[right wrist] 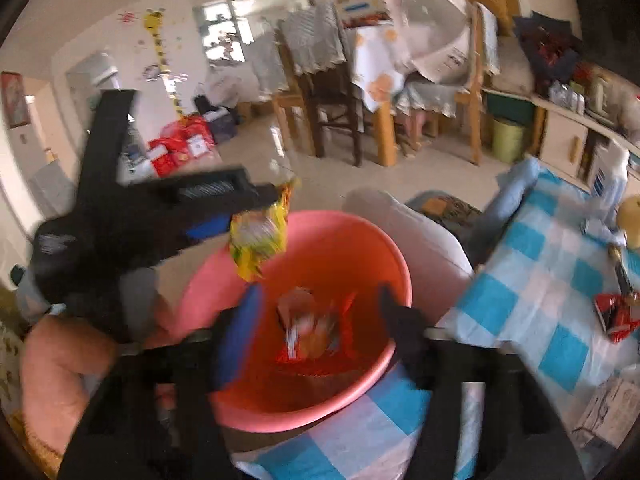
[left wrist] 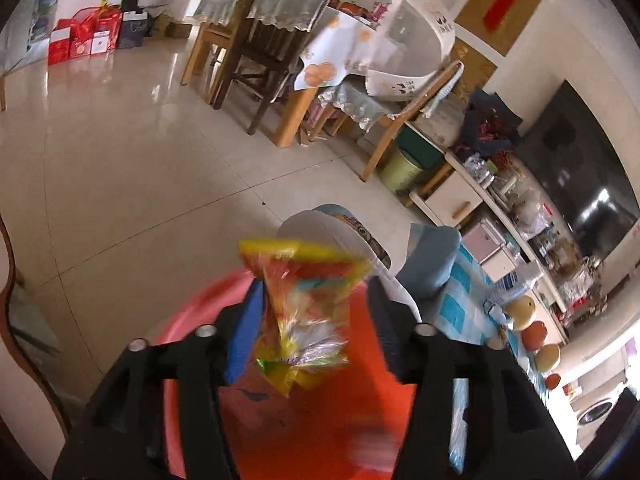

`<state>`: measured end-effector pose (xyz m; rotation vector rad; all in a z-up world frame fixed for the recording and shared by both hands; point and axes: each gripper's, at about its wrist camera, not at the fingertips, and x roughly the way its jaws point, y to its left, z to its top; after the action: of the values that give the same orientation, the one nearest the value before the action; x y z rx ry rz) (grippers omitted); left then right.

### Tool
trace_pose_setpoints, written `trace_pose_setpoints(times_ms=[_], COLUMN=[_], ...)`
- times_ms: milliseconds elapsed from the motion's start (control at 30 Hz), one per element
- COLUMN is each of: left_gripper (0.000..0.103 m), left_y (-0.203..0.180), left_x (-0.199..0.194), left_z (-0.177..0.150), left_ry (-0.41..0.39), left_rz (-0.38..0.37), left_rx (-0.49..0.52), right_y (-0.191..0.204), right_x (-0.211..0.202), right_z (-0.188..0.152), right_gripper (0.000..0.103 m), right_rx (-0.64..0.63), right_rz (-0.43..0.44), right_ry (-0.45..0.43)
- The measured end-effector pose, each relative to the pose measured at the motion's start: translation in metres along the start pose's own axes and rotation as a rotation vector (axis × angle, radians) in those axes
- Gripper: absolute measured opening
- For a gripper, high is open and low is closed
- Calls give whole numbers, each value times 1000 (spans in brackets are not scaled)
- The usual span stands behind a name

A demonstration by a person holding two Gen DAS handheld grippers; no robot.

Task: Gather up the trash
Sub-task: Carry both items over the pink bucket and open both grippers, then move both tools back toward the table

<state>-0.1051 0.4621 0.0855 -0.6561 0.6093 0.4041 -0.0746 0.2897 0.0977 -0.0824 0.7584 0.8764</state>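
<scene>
Pink basin (right wrist: 208,296) at the checked table's (right wrist: 560,320) edge holds blurred, probably snack, wrappers (right wrist: 316,328); both grippers' fingers released, left gripper (left wrist: 316,304) around a yellow wrapper (left wrist: 304,320), right gripper (right wrist: 320,300) empty

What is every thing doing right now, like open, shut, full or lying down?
Left gripper: open, yellow snack wrapper between its jaws, over the basin.
Right gripper: open, nothing gripped.
Pink basin: upright, wrappers inside.
Red wrapper: lying on the checked tablecloth, uncollected.
</scene>
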Motion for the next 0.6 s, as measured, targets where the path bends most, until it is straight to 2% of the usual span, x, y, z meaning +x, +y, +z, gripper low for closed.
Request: trace_pose_setpoints(times_ms=[67,133,200,267,400,533,600], left_gripper=[79,83,86,88,91,91,91], left_y=[-2,-6,-12,-24,-49,-68,-78], left_x=[-6,-13,-22,-26,-40,-46,-47], left_z=[1,1,-1,-3,-13,-21,-24], left_ry=[-49,-104,-175,-225,-341,-372,-388], left_rz=[17,24,2,-30,-85,-131,-118], left_rx=[18,40,64,94,218,272,310], right_y=[-9,-19,-29,-38,-46,-50,-51], right_x=[-2,-8,-18,-31,-52,-75,-84], right_z=[-3,-7,-11,-15,-23,-34,-39], right_gripper=[85,91,91,91,91,96,98], right_rx=[49,94,123,135,109,49,29], right_rz=[2,-10,-34,-56,-110,-189,-209], right_ry=[-7,-13,-23,-40,-78,-140,-154])
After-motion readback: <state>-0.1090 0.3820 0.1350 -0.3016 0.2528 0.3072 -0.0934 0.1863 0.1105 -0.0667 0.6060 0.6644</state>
